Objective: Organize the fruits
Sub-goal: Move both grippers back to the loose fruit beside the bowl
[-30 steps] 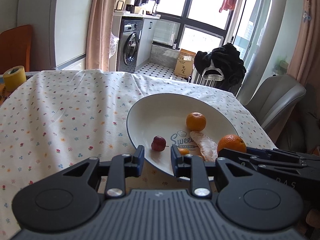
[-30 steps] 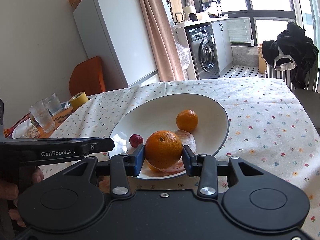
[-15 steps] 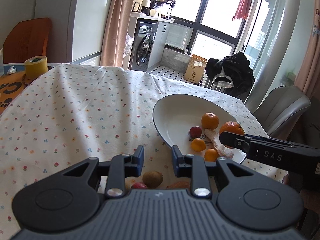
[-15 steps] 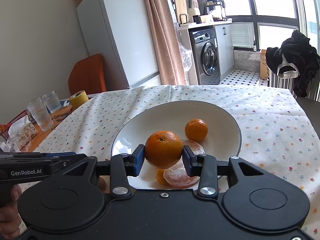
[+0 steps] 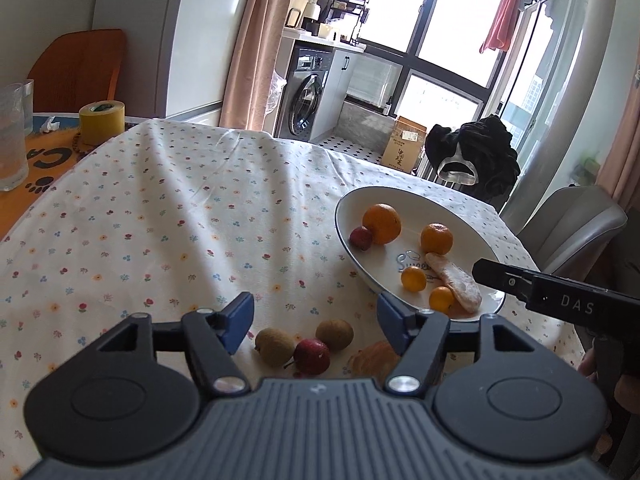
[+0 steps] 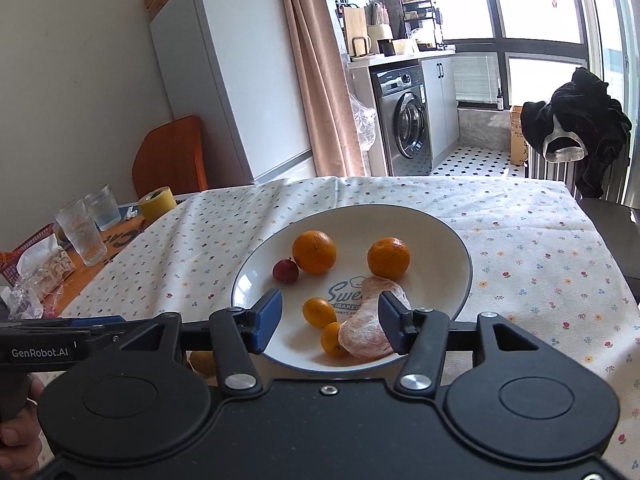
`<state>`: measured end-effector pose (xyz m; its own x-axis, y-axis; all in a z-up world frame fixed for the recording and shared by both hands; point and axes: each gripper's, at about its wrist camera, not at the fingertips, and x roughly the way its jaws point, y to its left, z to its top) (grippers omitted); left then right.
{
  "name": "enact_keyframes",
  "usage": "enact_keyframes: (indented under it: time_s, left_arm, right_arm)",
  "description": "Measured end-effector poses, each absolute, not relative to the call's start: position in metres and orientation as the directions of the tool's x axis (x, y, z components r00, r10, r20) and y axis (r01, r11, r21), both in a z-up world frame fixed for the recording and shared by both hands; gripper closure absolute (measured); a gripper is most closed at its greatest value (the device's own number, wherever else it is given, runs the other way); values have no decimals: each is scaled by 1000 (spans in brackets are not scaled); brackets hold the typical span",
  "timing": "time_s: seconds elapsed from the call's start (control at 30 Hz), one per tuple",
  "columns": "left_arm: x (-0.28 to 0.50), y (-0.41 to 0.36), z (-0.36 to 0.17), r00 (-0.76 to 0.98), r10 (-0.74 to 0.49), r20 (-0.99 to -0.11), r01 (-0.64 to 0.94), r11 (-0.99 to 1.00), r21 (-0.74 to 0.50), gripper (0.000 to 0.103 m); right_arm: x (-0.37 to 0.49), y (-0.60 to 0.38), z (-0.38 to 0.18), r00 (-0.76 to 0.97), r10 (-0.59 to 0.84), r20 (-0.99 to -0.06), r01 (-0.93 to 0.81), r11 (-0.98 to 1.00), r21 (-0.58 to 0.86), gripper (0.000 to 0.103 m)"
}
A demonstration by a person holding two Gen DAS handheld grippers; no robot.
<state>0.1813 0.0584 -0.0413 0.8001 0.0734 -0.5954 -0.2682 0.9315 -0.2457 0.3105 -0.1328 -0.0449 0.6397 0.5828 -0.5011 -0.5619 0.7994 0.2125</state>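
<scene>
With six fruits in the plate (image 6: 460, 248), I judge the job partly done: near its front rim two kiwis (image 5: 276, 346), an apple (image 5: 312, 356) wait, my left gripper (image 5: 316, 322) and right gripper (image 6: 330, 318) both spread empty.

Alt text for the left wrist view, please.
The open left gripper hovers over two kiwis, a small red fruit and a peeled piece on a floral tablecloth. To the right, a white bowl holds oranges, and the right gripper reaches in over it.
</scene>
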Motion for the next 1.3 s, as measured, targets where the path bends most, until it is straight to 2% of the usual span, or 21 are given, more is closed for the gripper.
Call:
enact_keyframes:
  time_s: [0.13,0.3,0.4,0.57,1.13,1.3]
  left_arm:
    - [173,61,-41,809,82,-583,-285,921,-265,22]
    - [162,59,-40,814,107,-571,-297,922,-250,20]
    - [156,59,-39,820,129,-558,-306,923,-235,17]
    - [145,60,-37,823,127,-554,-312,916,-252,15]
    - [108,47,-21,850,143,-506,-281,938,-206,11]
    - [100,47,-19,844,119,-523,-262,942,-209,10]
  right_arm:
    - [298,-139,-43,649,588,-483,-559,799,221,32]
    - [285,-144,-38,662,593,-460,-558,798,227,13]
    - [280,-148,-38,674,587,-448,-544,805,237,6]
    - [271,-154,-40,673,585,-452,-533,808,251,0]
    - [229,-165,-29,701,571,-427,-526,819,230,0]
    - [222,-169,-26,710,566,-419,-516,823,238,0]
